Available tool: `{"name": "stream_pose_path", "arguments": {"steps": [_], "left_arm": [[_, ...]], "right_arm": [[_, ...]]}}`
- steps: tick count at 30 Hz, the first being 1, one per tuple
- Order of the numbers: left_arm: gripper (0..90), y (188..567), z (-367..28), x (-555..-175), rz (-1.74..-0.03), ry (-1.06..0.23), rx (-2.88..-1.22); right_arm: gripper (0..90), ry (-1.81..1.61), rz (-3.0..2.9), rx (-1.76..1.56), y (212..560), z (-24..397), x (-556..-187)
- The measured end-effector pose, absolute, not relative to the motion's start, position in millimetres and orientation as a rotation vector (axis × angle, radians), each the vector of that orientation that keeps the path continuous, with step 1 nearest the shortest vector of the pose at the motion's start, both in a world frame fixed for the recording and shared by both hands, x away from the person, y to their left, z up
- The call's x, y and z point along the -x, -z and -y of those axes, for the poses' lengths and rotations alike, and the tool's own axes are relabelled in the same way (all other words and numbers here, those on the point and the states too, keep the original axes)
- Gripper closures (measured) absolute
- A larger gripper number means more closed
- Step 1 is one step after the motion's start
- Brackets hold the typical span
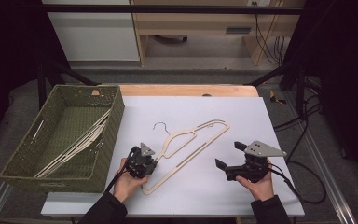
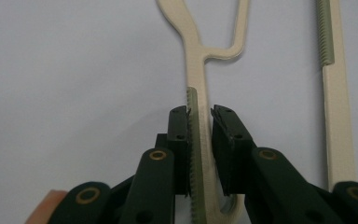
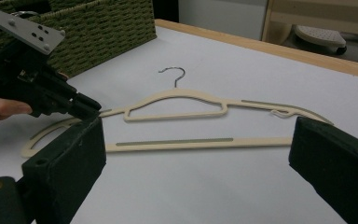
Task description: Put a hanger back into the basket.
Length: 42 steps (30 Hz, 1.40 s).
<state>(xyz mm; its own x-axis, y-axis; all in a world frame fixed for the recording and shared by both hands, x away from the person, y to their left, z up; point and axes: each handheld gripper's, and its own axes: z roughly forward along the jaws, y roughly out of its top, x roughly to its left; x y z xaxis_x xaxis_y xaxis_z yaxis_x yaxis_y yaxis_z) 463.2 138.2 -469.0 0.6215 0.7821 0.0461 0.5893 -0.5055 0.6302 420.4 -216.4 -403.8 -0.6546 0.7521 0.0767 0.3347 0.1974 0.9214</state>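
l. hand-held gripper [image 2: 200, 116] clamps flat beige hanger [image 2: 196, 56].

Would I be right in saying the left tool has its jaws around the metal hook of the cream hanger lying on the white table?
Not quite: the left tool has its jaws around the hanger's flat cream shoulder arm, not the metal hook, which lies untouched farther up the white table. The left gripper view shows this; the rest is correct.
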Motion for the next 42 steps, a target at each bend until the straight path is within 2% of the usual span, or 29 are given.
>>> {"name": "stream_pose_path", "arguments": {"steps": [8,16,26,42], "left_arm": [[79.4,468.4,-141.2,-464.2,-1.089,-0.41,-2.249],[79.6,453.9,-146.4,-457.2,-1.061,-0.461,-2.198],[79.7,429.2,-147.1,-443.2,-0.994,-0.554,-2.15],[79.7,413.0,-148.3,-435.3,-0.945,-0.617,-2.121]], "right_arm": [[4.8,-1.449,-2.113,-1.003,404.0,203.9,-427.6],[5.3,-1.437,-2.156,-0.985,405.4,187.8,-438.6],[7.2,-1.455,-2.205,-0.961,404.6,147.9,-468.3],[15.4,-1.469,-2.214,-1.027,409.7,96.5,-519.3]]}}
